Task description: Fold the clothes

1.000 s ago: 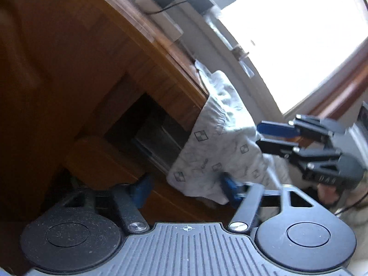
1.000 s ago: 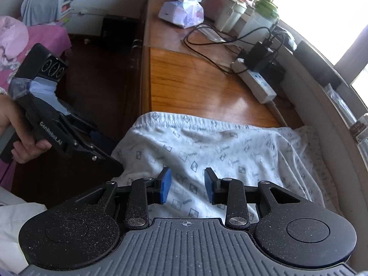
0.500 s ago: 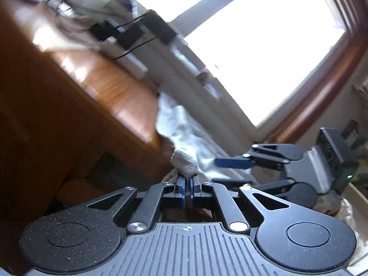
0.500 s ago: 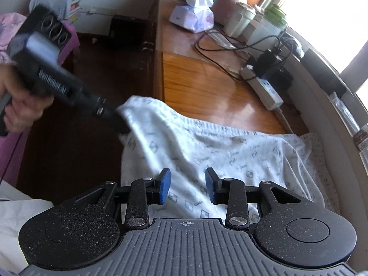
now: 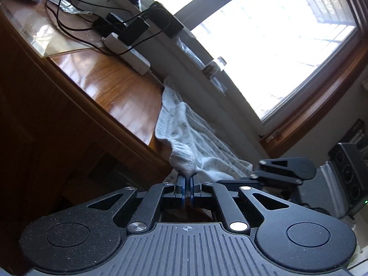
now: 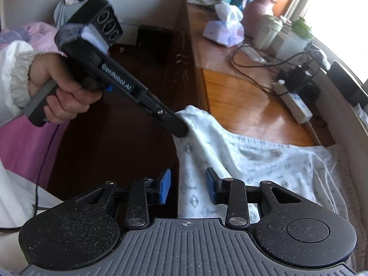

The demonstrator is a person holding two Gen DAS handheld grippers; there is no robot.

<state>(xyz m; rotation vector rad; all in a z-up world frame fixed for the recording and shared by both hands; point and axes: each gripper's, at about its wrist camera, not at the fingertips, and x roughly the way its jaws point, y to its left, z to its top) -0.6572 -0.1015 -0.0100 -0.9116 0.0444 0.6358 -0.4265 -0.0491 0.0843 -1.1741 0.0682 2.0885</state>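
A white patterned garment point(image 6: 264, 161) lies over the near end of a wooden desk point(image 6: 241, 101), its edge hanging down the front. My left gripper point(image 5: 187, 184) is shut on a bunched corner of the garment point(image 5: 195, 142) and holds it raised off the desk edge. In the right wrist view the left gripper point(image 6: 178, 127) is pinching that corner, held by a person's hand point(image 6: 62, 92). My right gripper point(image 6: 187, 186) hovers open just over the hanging cloth; its blue pads point(image 6: 165, 186) press on nothing. It also shows at the right in the left wrist view.
A white power strip point(image 6: 296, 105) with black plugs and cables lies on the desk's window side. Tissue packs point(image 6: 224, 31), a pink kettle point(image 6: 257, 7) and cups stand at the far end. Pink bedding point(image 6: 25, 138) lies at the left. A bright window point(image 5: 276, 34) is behind.
My left gripper has closed on the garment's hanging corner and lifted it above the desk edge. My right gripper has shifted slightly sideways, staying open over the cloth.
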